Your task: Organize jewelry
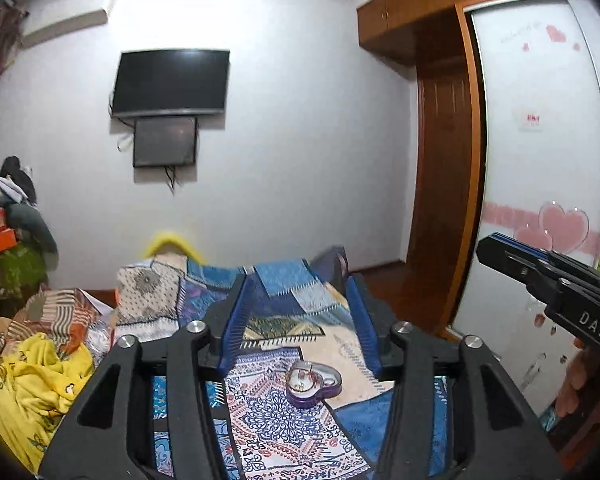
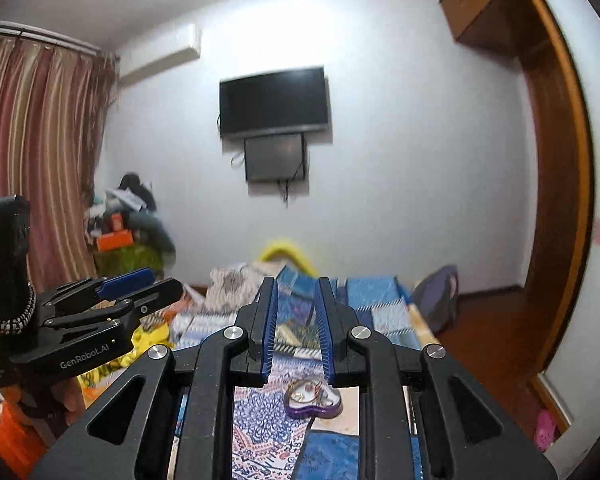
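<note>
Both claws hang above the bed, and we find neither holding anything. Our left claw point(image 1: 300, 284) stands wide open, its 2 blue pads well apart. Our right claw point(image 2: 296, 284) is partly open, with a narrower gap between its pads. Below the left claw, toward its right finger, a purple heart-shaped jewelry box point(image 1: 314, 385) sits open on the patterned bedspread point(image 1: 268, 412). In the right wrist view the same box point(image 2: 314, 398) lies just beneath that claw's right finger, clear of it. Small jewelry pieces point(image 1: 302, 378) rest inside; we cannot tell their kind. A wall-mounted TV point(image 2: 274, 102) faces both claws.
</note>
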`<action>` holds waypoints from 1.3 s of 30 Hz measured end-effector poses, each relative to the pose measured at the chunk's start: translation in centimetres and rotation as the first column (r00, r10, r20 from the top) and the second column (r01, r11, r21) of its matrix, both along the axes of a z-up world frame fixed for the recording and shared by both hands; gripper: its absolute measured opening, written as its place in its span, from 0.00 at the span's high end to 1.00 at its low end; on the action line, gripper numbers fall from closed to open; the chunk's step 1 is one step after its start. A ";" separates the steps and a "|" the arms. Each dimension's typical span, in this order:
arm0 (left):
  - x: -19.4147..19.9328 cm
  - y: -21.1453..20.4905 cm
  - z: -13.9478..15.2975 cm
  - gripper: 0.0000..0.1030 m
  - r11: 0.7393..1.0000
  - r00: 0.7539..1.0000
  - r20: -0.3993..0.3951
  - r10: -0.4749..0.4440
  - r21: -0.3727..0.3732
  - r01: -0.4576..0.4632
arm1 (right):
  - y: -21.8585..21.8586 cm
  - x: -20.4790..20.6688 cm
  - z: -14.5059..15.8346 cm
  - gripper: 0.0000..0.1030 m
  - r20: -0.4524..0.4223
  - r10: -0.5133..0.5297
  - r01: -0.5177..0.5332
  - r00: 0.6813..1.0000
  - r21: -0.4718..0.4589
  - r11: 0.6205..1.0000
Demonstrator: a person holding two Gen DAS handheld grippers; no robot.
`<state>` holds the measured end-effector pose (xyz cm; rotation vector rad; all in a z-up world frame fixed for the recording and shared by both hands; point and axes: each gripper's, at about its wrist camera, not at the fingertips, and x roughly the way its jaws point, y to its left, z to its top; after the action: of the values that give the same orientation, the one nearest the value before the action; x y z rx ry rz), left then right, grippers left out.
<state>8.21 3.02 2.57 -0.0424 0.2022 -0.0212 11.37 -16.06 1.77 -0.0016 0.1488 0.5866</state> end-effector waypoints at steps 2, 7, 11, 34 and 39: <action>-1.2 -0.2 0.1 0.40 1.000 0.999 0.029 0.017 0.001 -0.017 | -0.1 -0.7 0.0 0.75 0.013 -0.014 0.014 1.000 0.021 1.000; -3.0 -0.4 -0.1 0.16 0.998 0.996 0.070 0.062 0.001 -0.062 | 0.4 -1.6 -0.7 0.46 0.048 -0.078 0.076 0.996 0.038 0.996; -3.7 -0.2 -0.5 0.05 0.996 0.993 0.080 0.088 -0.010 -0.088 | 0.8 -2.4 -1.0 0.22 0.059 -0.119 0.117 0.991 0.041 0.992; -4.8 -0.5 -1.8 0.03 0.995 0.994 0.056 0.097 -0.020 -0.096 | -0.1 -4.1 -2.1 0.15 0.033 -0.151 0.151 0.988 0.011 0.989; -4.7 -0.6 -1.7 0.03 0.995 0.994 0.056 0.096 -0.020 -0.095 | -0.1 -4.0 -1.9 0.15 0.027 -0.153 0.153 0.988 0.010 0.988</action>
<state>3.51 2.45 0.83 -0.0682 0.1432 0.0708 7.34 -16.17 -0.16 0.0094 0.1186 0.4340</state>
